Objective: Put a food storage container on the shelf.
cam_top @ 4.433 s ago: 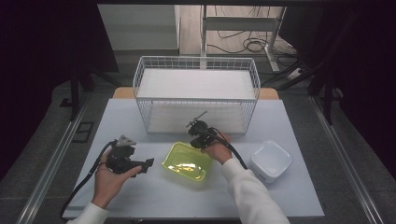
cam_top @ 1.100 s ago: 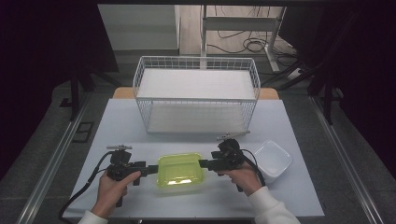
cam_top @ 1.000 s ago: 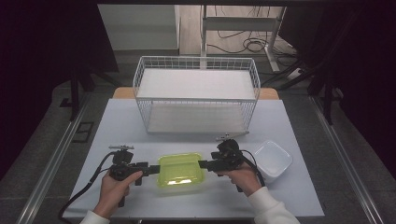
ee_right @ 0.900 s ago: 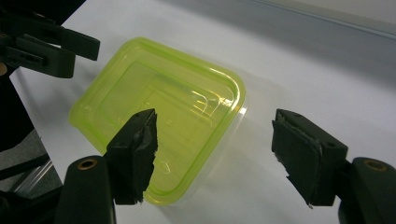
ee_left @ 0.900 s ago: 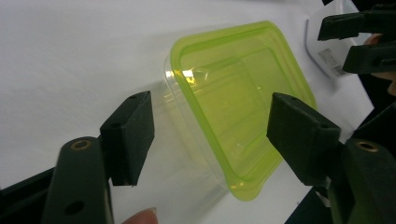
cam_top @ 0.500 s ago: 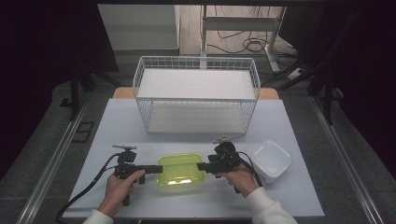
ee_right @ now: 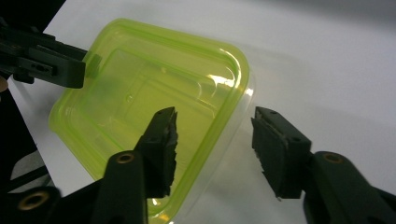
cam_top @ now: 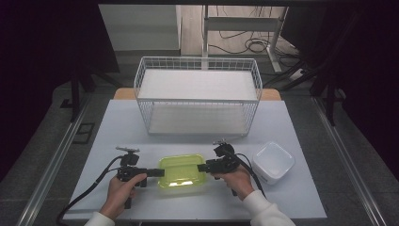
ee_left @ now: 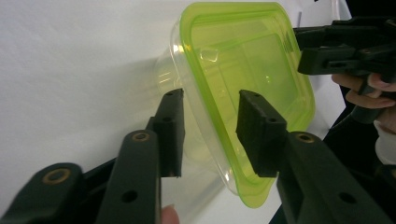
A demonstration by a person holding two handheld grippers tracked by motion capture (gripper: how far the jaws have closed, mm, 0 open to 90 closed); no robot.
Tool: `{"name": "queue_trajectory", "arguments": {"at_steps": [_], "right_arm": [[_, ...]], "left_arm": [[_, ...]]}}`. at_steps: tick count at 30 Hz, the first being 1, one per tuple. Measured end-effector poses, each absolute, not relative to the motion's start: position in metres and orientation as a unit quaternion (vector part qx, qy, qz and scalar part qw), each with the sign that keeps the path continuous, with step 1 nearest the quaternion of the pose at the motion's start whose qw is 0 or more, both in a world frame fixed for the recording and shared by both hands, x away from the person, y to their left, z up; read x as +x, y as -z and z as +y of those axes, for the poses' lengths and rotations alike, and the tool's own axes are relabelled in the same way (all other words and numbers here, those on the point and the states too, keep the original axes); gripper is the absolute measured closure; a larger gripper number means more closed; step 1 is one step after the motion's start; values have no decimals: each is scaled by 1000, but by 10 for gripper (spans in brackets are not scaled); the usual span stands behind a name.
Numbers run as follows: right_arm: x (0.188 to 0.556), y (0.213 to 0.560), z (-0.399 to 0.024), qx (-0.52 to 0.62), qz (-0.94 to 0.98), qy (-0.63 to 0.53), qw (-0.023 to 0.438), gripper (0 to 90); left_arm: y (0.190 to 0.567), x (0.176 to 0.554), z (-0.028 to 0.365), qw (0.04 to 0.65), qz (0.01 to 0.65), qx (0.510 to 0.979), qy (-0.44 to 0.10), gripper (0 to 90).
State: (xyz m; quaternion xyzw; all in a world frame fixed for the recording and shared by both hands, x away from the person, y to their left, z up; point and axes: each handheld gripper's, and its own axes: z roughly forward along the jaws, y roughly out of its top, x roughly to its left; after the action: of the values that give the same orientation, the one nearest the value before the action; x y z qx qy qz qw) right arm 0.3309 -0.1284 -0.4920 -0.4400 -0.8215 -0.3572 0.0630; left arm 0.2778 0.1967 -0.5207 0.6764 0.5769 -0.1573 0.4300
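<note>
While the white counter [cam_top: 141, 122] was seen from the high view, a clear container with a yellow-green lid [cam_top: 181, 171] was found low in the frame, slightly left of centre. It was flanked by the left hand-held gripper [cam_top: 157, 173] at its left edge and the right hand-held gripper [cam_top: 201, 167] at its right edge. In the left gripper view, the jaws were spread, with the container's near rim [ee_left: 219, 121] set between them and not visibly pinched. In the right gripper view, the jaws were likewise spread about the opposite rim [ee_right: 229, 126]. A white wire basket [cam_top: 197, 96] was placed in the upper middle of the high view, and a white tub [cam_top: 273, 162] lay at lower right, just beside the right hand [cam_top: 237, 179].
</note>
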Motion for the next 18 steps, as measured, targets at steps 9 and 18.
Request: {"name": "queue_trajectory", "arguments": {"at_steps": [9,18], "right_arm": [[335,499,-130,-454,-808,361,103,642],[338,504,-141,-489,-766,383,163,744]], "left_arm": [[523,279,196,429,577,675,165,706],[522,276,196,435,583,667,162,741]]}}
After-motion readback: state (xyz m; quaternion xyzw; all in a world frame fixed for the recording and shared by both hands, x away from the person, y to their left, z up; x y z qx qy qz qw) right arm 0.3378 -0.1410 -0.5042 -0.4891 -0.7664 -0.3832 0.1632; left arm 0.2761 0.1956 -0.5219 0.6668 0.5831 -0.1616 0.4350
